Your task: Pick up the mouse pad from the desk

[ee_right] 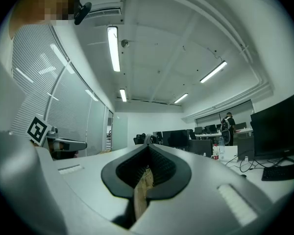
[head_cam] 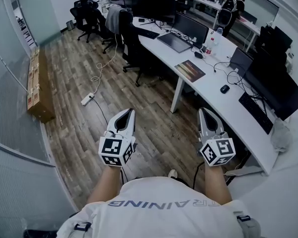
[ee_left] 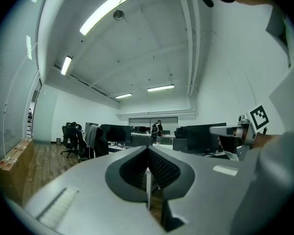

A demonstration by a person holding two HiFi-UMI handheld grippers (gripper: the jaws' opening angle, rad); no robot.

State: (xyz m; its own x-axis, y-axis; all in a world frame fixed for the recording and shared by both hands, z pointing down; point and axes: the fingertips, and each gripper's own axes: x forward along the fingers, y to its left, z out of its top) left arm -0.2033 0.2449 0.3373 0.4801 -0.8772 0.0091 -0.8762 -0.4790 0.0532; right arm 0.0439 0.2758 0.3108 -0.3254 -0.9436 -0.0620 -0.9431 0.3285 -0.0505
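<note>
The mouse pad (head_cam: 189,70), a rectangular pad with a reddish-brown print, lies flat near the front edge of the long white desk (head_cam: 208,90). Both grippers hang level over the wooden floor, well short of the desk and apart from the pad. My left gripper (head_cam: 126,114) is shut, its jaws meeting at the tips with nothing between them (ee_left: 148,148). My right gripper (head_cam: 204,112) looks the same, shut and empty (ee_right: 148,146), and is the one closer to the desk. The pad is not visible in either gripper view.
Monitors, a keyboard (head_cam: 256,112), a black mouse (head_cam: 224,89), cables and a bottle crowd the desk. Office chairs (head_cam: 131,43) stand along it. A power strip (head_cam: 87,99) with its cord lies on the floor, and cardboard boxes (head_cam: 37,86) line the glass partition on the left. A person (head_cam: 231,6) stands far back.
</note>
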